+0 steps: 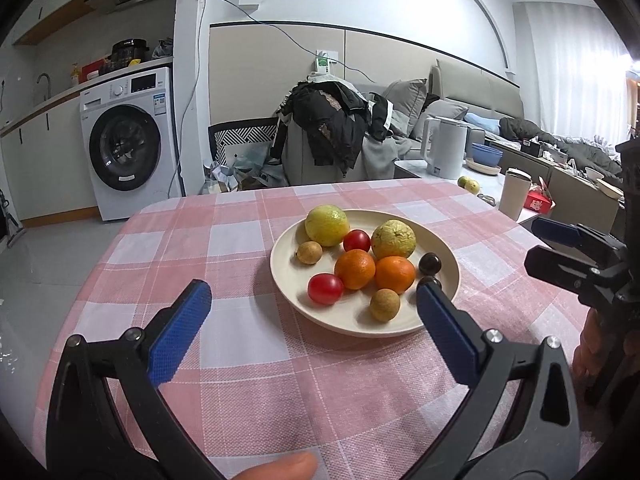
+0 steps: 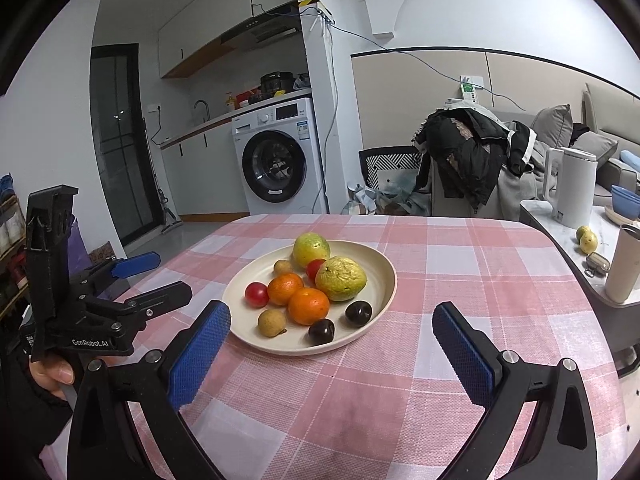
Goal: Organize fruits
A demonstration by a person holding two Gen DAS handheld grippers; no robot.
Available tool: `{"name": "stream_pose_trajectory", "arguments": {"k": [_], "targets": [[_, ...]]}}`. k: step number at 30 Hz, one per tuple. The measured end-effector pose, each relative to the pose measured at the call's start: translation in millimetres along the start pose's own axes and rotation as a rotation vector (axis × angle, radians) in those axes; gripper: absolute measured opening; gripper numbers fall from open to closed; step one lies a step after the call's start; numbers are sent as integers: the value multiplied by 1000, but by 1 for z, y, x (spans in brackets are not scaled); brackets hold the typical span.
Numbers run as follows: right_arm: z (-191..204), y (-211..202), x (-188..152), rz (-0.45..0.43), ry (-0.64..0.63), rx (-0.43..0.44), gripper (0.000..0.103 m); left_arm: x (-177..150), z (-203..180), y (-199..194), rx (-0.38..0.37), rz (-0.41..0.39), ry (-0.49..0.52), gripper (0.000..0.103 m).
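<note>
1. Left tongs (image 1: 313,298): spread wide, blue pads gripping nothing, poised above the pink checked counter (image 1: 240,360) just short of the plate's near rim; right-hand pad tip overlapping that rim beside a dark plum.
2. Cream plate (image 1: 288,280): near the middle of the counter, carrying all the fruit.
3. On the plate, seen from the right wrist, left to right: red cherry tomato (image 2: 256,294) by the left rim; small tan longan (image 2: 272,323) toward the near rim; second longan (image 2: 283,267) farther back; tangerine (image 2: 285,288) touching another tangerine (image 2: 309,306) just nearer; yellow-green guava (image 2: 311,249) at the far rim; second red tomato (image 2: 314,269) tucked between that guava and a wrinkled guava (image 2: 341,278); dark plum (image 2: 321,331) at the near rim; second dark plum (image 2: 358,313) just right of it.
4. Right tongs (image 2: 331,320): spread wide, holding nothing, hovering over the counter on the near side of the plate, left pad close to the plate's near-left rim, right pad well apart from the plate.
5. Beyond the plate's right side, on an adjoining pale counter: white kettle (image 2: 572,188), two small yellow fruits (image 2: 586,238) and a beige tumbler (image 2: 624,264).
</note>
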State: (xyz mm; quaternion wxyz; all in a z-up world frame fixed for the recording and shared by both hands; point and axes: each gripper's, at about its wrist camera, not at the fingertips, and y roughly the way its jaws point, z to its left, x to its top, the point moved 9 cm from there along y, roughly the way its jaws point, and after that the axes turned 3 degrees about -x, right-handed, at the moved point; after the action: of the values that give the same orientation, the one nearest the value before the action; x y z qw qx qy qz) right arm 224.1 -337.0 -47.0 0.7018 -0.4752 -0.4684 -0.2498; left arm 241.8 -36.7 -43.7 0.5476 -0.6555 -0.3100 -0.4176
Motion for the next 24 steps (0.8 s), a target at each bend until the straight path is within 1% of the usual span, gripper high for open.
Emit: {"name": "stream_pose_trajectory", "arguments": {"k": [24], "targets": [[2,1,0,-4,-5,1,103,0,1,0,2,2,-6,103]]}}
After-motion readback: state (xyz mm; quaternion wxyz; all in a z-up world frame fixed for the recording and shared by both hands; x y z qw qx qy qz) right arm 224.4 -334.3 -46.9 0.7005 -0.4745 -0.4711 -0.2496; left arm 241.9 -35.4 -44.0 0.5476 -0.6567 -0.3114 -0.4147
